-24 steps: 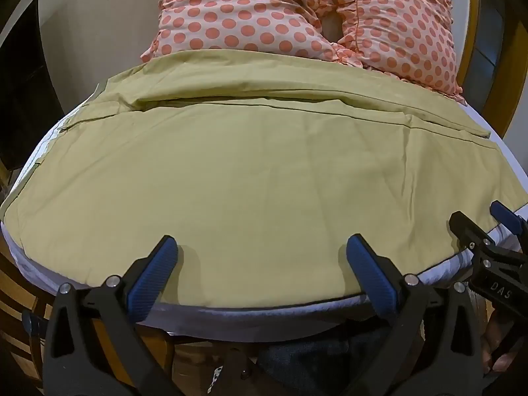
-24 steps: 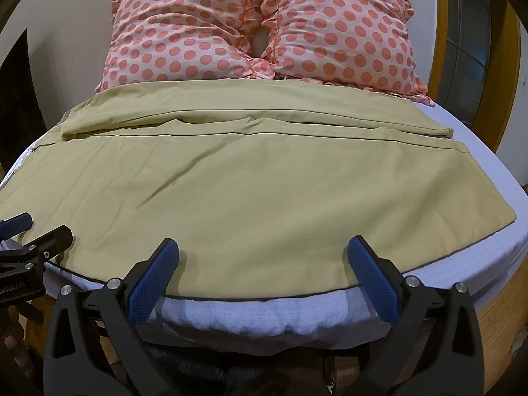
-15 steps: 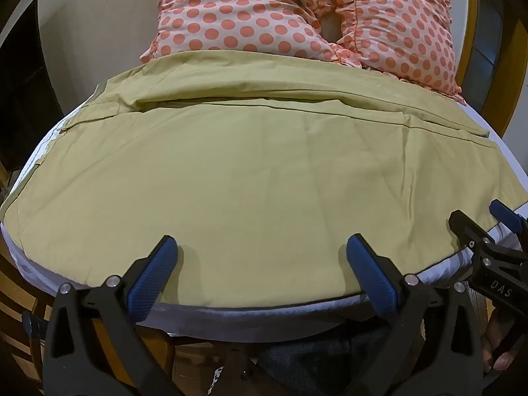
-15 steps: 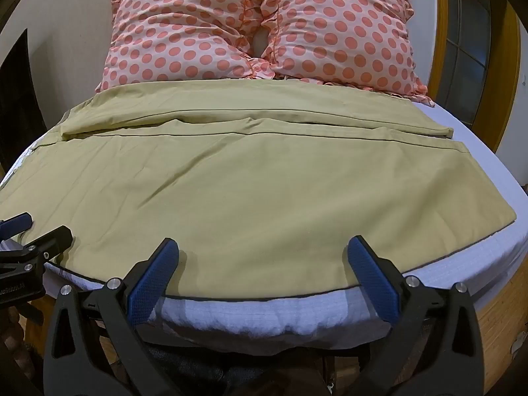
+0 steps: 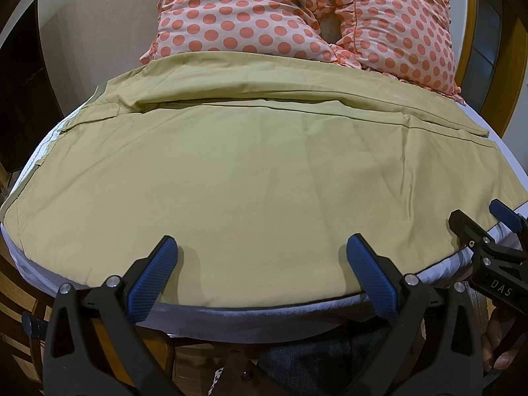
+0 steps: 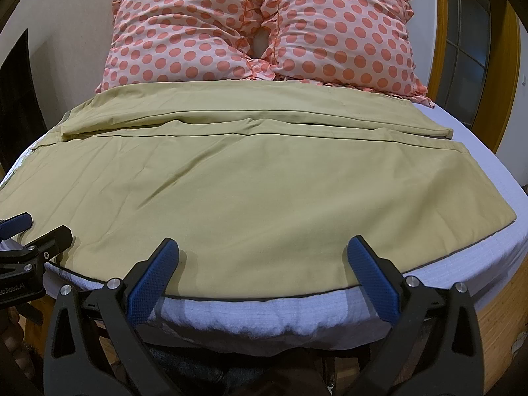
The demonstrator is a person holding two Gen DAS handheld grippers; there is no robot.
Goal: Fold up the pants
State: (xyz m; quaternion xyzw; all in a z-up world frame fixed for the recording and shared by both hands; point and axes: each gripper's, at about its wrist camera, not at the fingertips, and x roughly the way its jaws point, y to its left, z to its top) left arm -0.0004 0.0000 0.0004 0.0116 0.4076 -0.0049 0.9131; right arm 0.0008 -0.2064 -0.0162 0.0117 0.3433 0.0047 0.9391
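The olive-green pants [image 5: 257,171] lie spread flat across the bed, legs running side to side, one leg behind the other; they also show in the right wrist view [image 6: 237,184]. My left gripper [image 5: 260,247] is open and empty, hovering over the near hem. My right gripper [image 6: 262,247] is open and empty over the same near edge, further right. Each gripper shows in the other's view: the right one at the right edge [image 5: 478,221], the left one at the left edge [image 6: 33,227].
Two pink pillows with orange dots [image 6: 257,29] lean at the head of the bed. The white sheet [image 6: 264,316] shows along the near edge and at the right [image 6: 495,178]. A wooden frame [image 6: 505,49] stands at the right, a dark panel [image 5: 19,92] at the left.
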